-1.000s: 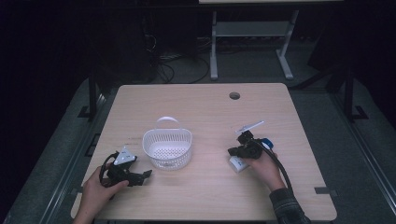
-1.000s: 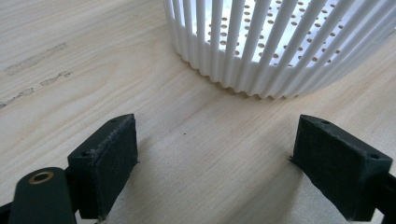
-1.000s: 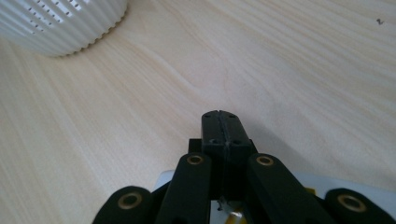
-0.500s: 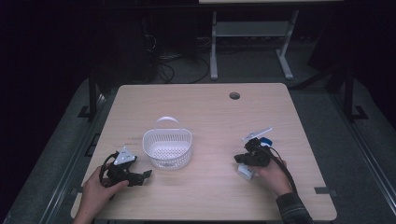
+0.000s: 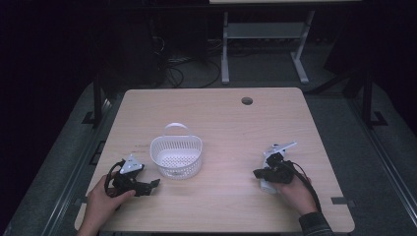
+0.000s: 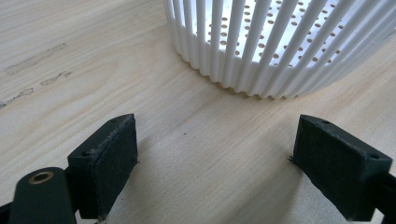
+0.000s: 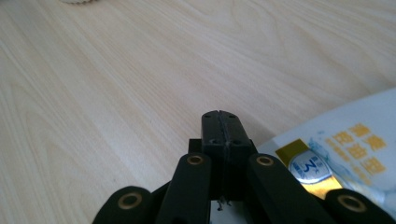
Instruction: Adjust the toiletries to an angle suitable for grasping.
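Though parked right beside a packet, gripping nothing: right gripper clamped fully closed, pad flat against pad, zero gap, nothing caught in between. Pointing off across bare wood in its own view, with said packet lying flat just to the right of the jaws and running in under the linkage there. Can't tell whether actually touching it. White and pale blue, yellow characters, little round gold-rimmed label. From the high view, sitting low over the right part of the table, tips aimed leftward, held from behind by a hand coming in from the bottom edge, white bit of packet peeking out underneath near the front edge. Over on the other side, left gripper spread wide open, both pads down close to the wood, nothing but tabletop between them. Straight ahead of those pads, a white basket, slatted wall and holed bottom, upright, close but not touching. In the high view, planted a bit left of the table's middle, handle loop at the far side, looking empty as far as visible, left gripper just off its near-left corner in the other hand. Well apart from the packet, with a stretch of bare table between. Farther back, a round hole in the tabletop.
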`<act>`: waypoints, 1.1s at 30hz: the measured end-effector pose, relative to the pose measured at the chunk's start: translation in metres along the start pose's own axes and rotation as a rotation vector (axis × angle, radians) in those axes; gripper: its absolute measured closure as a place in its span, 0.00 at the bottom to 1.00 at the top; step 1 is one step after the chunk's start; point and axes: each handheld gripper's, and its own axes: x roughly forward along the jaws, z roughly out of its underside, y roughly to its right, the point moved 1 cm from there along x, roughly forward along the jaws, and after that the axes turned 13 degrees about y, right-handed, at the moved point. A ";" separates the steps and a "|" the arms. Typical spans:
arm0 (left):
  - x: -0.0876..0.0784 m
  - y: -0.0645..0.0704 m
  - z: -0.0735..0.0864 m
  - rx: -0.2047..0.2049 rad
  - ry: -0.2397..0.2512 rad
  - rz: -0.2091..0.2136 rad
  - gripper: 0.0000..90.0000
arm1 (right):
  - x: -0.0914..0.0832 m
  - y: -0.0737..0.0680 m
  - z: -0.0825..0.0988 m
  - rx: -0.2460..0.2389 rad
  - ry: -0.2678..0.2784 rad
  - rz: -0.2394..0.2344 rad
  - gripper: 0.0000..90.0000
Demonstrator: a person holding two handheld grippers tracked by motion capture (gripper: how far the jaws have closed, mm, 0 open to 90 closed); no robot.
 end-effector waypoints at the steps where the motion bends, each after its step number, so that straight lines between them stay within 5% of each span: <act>1: 0.000 0.000 0.000 0.000 0.000 0.000 0.15 | -0.002 0.000 0.001 -0.005 -0.001 0.000 0.99; 16: 0.000 0.000 0.000 0.000 0.000 -0.001 0.14 | -0.022 0.002 0.025 0.002 -0.029 0.040 1.00; 33: 0.000 0.000 0.000 -0.002 0.001 -0.003 0.14 | -0.053 0.025 0.050 0.061 -0.027 0.133 1.00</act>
